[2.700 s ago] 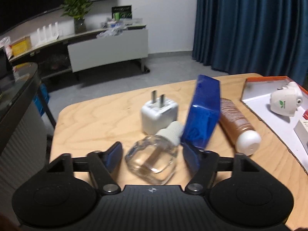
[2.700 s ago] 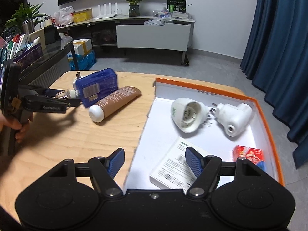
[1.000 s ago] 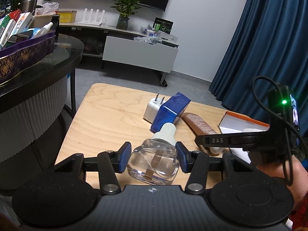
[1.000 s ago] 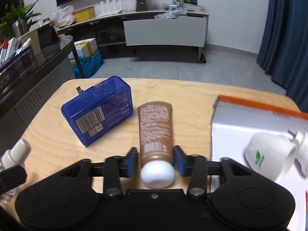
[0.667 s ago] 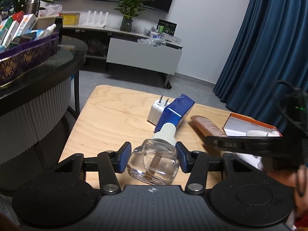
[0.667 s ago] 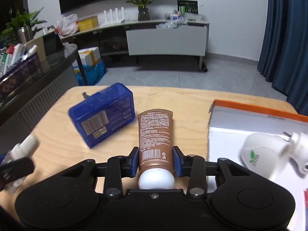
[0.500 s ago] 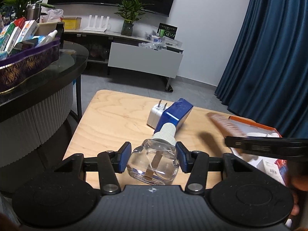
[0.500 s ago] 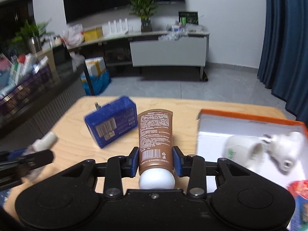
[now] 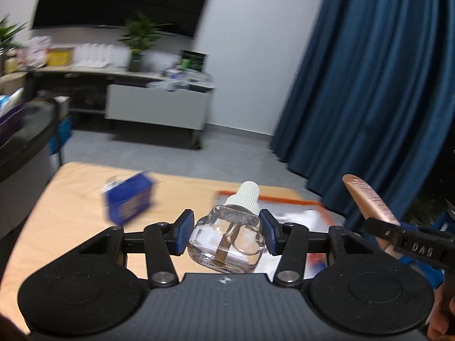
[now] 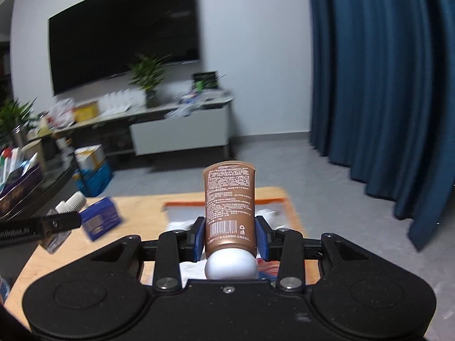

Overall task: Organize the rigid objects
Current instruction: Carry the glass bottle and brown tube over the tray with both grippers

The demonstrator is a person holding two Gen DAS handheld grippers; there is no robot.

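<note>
My left gripper (image 9: 226,231) is shut on a clear glass bottle (image 9: 227,238) with a white ribbed cap, held in the air above the wooden table (image 9: 71,199). My right gripper (image 10: 229,237) is shut on a brown tube (image 10: 229,204) with a white cap, also lifted. The tube also shows in the left wrist view (image 9: 369,196), and the bottle in the right wrist view (image 10: 61,227). The orange-rimmed white tray (image 10: 182,213) lies below and ahead of both grippers. A blue box (image 9: 128,201) stays on the table at the left.
Blue curtains (image 9: 369,85) hang at the right. A dark round table (image 9: 22,147) with boxes stands at the left. A sideboard (image 10: 179,133) with a plant and a wall screen are at the back. Tray contents are blurred.
Both grippers have risen and swung right toward the tray, each carrying its object. The blue box and table have slid left and down in both views.
</note>
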